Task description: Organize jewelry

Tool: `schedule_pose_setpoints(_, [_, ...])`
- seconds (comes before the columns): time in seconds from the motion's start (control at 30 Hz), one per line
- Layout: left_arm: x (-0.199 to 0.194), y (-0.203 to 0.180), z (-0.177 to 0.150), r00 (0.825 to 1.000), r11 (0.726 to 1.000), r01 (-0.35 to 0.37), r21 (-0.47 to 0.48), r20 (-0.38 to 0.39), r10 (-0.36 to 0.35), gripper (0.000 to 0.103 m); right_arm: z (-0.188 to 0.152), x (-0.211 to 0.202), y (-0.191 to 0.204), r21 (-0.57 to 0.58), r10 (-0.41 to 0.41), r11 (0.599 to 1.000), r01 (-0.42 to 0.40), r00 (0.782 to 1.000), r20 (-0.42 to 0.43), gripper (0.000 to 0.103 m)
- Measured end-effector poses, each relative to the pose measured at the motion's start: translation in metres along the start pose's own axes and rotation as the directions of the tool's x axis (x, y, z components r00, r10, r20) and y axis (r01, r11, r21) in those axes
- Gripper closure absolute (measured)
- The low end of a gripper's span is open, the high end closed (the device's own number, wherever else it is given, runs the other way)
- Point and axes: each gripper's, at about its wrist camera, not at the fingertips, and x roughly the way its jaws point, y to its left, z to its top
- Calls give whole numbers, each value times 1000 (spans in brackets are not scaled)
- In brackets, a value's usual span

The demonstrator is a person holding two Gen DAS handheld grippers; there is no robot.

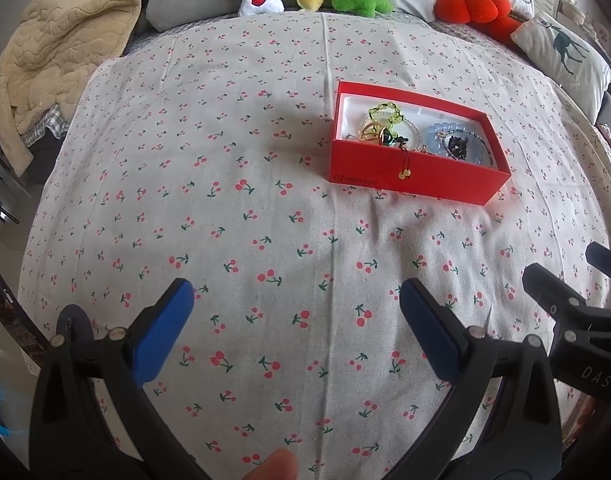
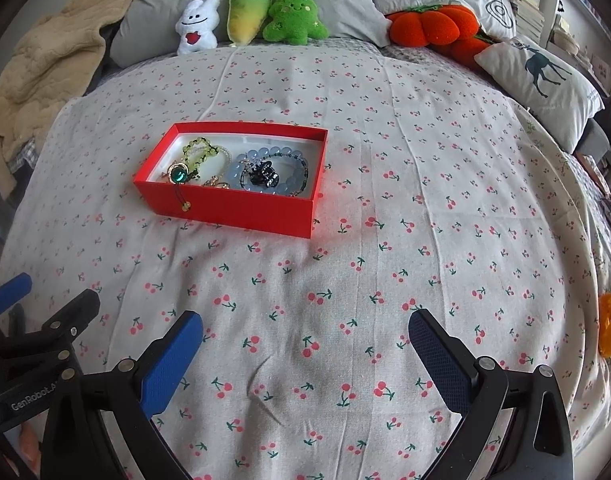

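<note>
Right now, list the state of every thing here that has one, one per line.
red box: lidless, open, flat on the cherry-print cloth.
blue bead bracelet: inside the box.
black hair claw: inside, on the blue beads.
green bead bracelet: inside, at the box's other end.
tassel charm: hanging over the front wall.
left gripper: open, empty.
right gripper: open, empty.

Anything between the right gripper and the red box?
Only bare cherry-print sheet between right gripper and red box, per the right wrist view.

Left gripper [image 1: 295,300] and right gripper [image 2: 305,330] spread wide, seemingly empty.
</note>
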Motion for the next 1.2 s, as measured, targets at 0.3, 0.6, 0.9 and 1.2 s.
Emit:
schedule_pose_setpoints(0.3, [2,0,-1,1000,1000,-2,-3,-8,2,1,-1,1,1,3,5,1000,-5,1000,-7,0])
schedule_pose_setpoints(0.6, [3,-1,-1,1000,1000,-11,2,-8,11,1,-2,0,3,-2,2,1000,-2,1000,-4,0])
schedule_pose_setpoints(0.9, [4,0,-2,1000,1000,-10,0,-11,10,1,-1,-1,4,-1,3,1000,-3,1000,-2,0])
schedule_pose_setpoints(1.2, [4,-1,-2,1000,1000,-12,1,-13,12,1,-2,0,3,-1,2,1000,-2,1000,-2,0])
